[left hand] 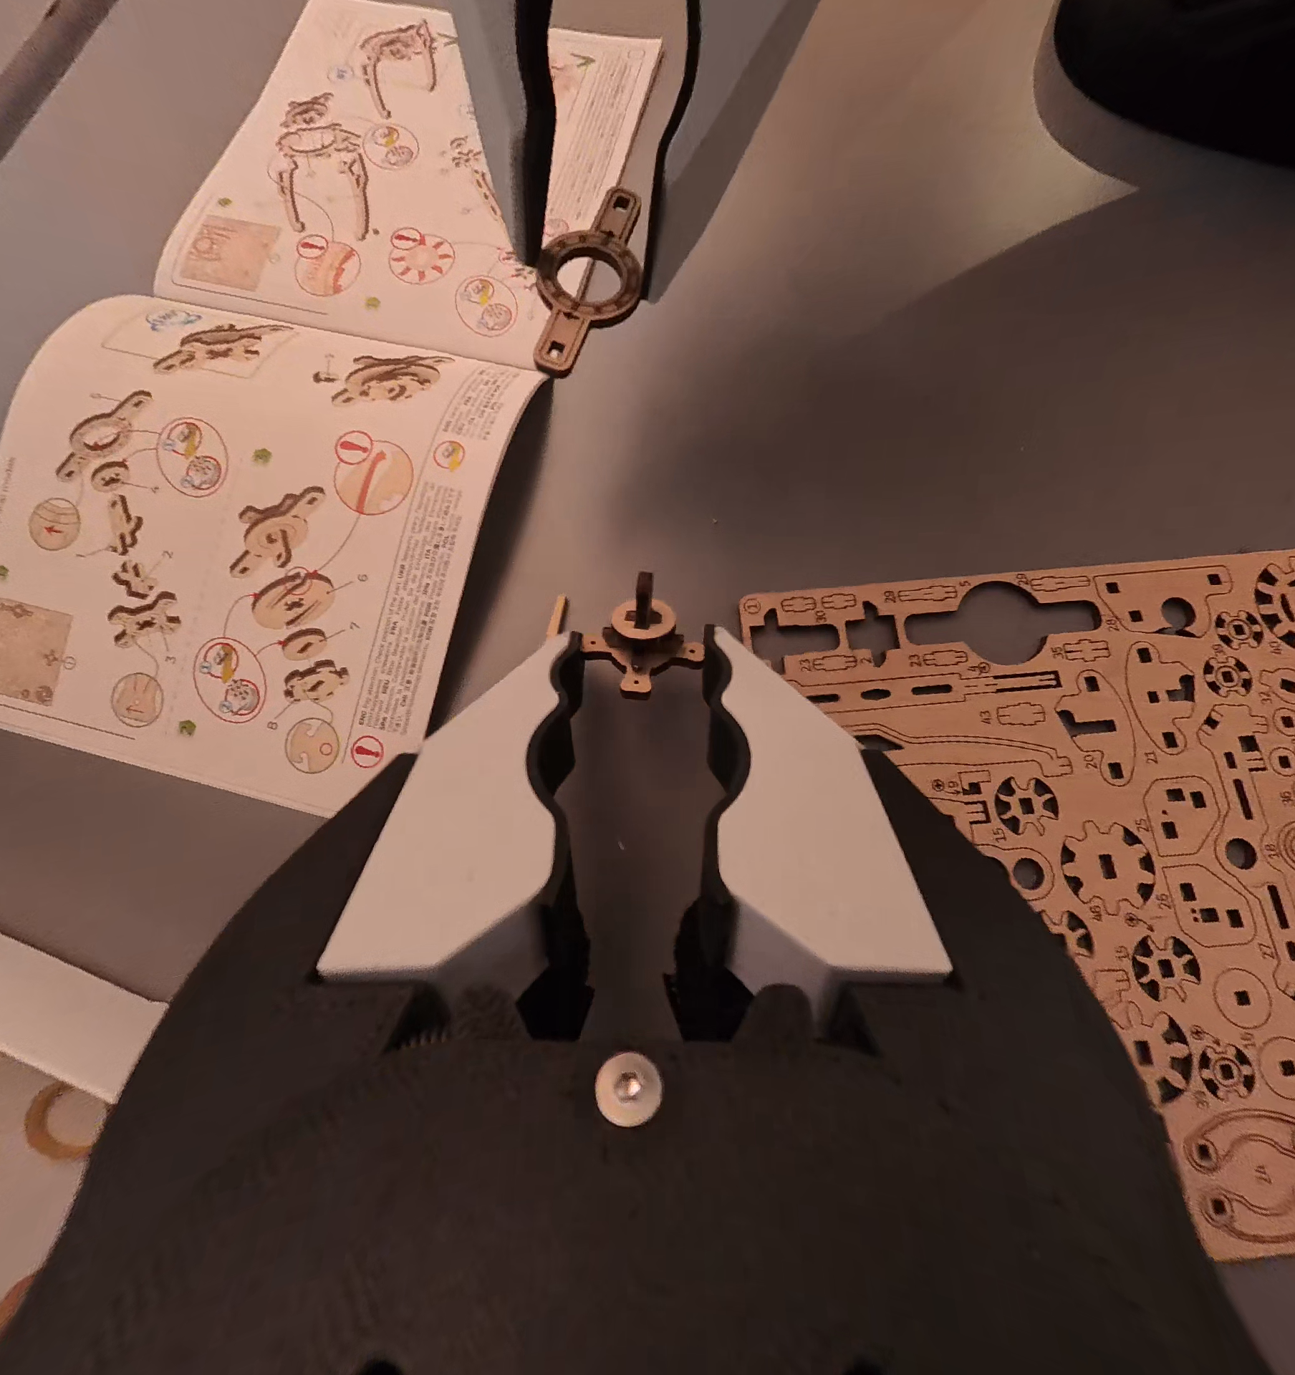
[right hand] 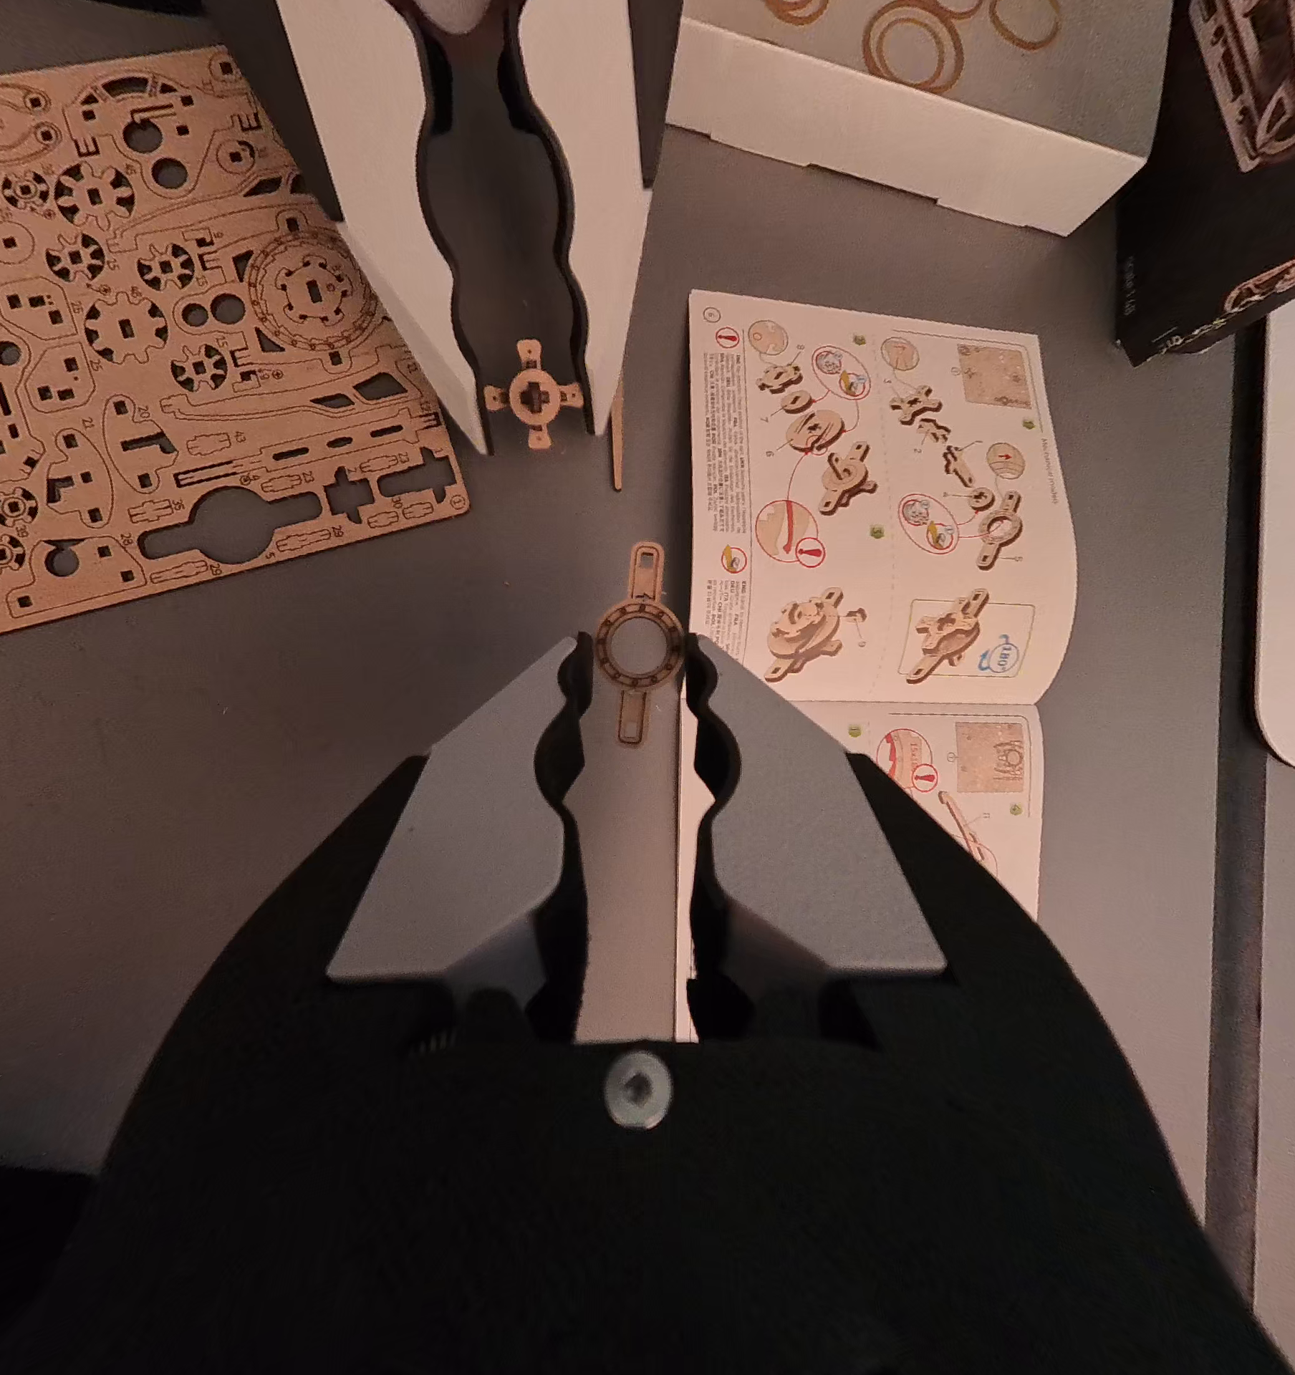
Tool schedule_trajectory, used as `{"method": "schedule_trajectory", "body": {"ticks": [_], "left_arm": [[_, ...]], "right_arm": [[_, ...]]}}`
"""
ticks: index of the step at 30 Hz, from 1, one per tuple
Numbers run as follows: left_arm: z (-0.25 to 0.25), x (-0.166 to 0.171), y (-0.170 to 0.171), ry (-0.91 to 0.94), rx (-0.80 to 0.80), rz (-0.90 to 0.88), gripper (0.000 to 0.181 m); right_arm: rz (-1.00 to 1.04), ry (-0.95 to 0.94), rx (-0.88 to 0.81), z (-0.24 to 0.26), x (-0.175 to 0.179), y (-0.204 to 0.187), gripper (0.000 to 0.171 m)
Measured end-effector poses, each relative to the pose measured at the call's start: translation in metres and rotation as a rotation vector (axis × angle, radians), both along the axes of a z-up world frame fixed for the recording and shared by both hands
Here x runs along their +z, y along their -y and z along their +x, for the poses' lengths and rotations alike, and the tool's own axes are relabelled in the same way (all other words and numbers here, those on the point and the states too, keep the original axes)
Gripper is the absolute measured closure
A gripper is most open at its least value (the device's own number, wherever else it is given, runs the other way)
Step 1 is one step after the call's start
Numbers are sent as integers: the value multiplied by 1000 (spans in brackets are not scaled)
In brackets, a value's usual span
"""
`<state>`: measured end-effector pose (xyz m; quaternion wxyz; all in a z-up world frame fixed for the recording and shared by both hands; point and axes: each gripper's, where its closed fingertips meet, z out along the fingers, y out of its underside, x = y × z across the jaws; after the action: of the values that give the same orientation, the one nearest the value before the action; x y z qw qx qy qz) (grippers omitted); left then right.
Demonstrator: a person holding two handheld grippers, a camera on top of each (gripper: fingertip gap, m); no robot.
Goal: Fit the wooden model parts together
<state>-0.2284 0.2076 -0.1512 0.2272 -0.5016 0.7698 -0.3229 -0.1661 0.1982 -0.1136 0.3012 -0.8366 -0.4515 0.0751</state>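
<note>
Left gripper (left hand: 641, 643) clamps cross-shaped hub (left hand: 641, 647) with upright peg at fingertips, above table (left hand: 778, 417). Right gripper (right hand: 633, 647) pinches ring piece (right hand: 637, 646) by rim. Step: aligning parts, still well apart. Next move likely calls for centring ring over peg, then pressing down.

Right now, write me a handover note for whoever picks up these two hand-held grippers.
Left hand-held gripper: closed on the small cross-shaped hub, which has a peg standing up from its middle.
Right hand-held gripper: closed on the ring piece with two slotted tabs, held flat over the grey table.
Parts sheet lies beside the left gripper; a thin wooden stick lies near it. The open instruction booklet is on the table.
Done: both parts picked up.
Left: the ring and hub are apart; likely next is joining them, ring over the peg. Check the booklet first.
</note>
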Motion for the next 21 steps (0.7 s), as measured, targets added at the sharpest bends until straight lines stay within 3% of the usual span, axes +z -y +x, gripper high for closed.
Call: {"method": "schedule_trajectory", "body": {"ticks": [1, 21], "left_arm": [[-1, 0, 1, -4, -7, -9, 151], [-13, -8, -1, -81, -15, -44, 151]], "right_arm": [[0, 1, 0, 0, 0, 0, 148], [41, -23, 54, -8, 7, 0, 148]]}}
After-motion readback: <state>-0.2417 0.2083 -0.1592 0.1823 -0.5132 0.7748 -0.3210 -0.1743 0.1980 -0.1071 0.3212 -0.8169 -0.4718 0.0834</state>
